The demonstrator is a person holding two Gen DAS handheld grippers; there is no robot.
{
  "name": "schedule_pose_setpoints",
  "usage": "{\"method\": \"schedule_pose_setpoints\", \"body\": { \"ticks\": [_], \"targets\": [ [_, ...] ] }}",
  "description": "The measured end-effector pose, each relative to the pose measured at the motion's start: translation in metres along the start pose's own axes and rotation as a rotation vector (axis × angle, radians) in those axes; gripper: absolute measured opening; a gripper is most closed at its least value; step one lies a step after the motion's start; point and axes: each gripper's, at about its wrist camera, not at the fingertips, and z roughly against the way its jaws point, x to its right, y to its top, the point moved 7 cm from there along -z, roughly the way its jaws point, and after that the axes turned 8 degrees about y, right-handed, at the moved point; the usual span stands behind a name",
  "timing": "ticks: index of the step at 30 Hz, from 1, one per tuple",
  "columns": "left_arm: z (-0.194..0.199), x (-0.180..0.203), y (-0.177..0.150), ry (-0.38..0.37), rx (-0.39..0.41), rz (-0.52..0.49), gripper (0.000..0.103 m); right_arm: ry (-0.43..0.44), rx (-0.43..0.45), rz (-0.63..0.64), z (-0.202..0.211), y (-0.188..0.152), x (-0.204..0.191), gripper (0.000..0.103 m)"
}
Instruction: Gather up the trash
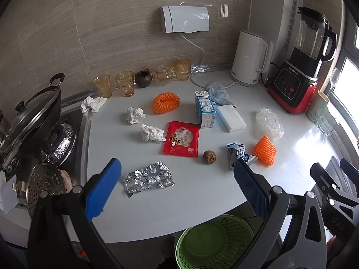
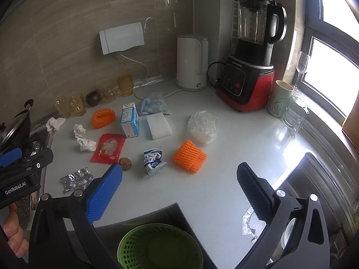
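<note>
Both grippers hang above the front edge of the white surface [image 1: 202, 201], and nothing is picked up yet. The left gripper [image 1: 177, 179] has its jaws wide open and empty. The right gripper [image 2: 179, 181] is wide open and empty too. The trash lies all over the surface: a crinkled silver foil sheet [image 1: 148, 178] near the front edge, a red snack packet [image 1: 182, 142] in the middle. The green plastic basket [image 1: 215, 242] waits below the front edge. I think the next move is to go down on the foil sheet, squeeze it, and drop it in the basket.
</note>
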Motion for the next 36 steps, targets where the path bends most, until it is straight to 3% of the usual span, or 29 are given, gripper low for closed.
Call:
{"method": "schedule_pose_setpoints", "body": {
  "ticks": [36],
  "targets": [
    [-0.006,0.003,0.005,0.004,-0.006,-0.011,0.096,-0.001,-0.01,0.008,-0.011,0.005,-0.003,0.101]
  ]
}}
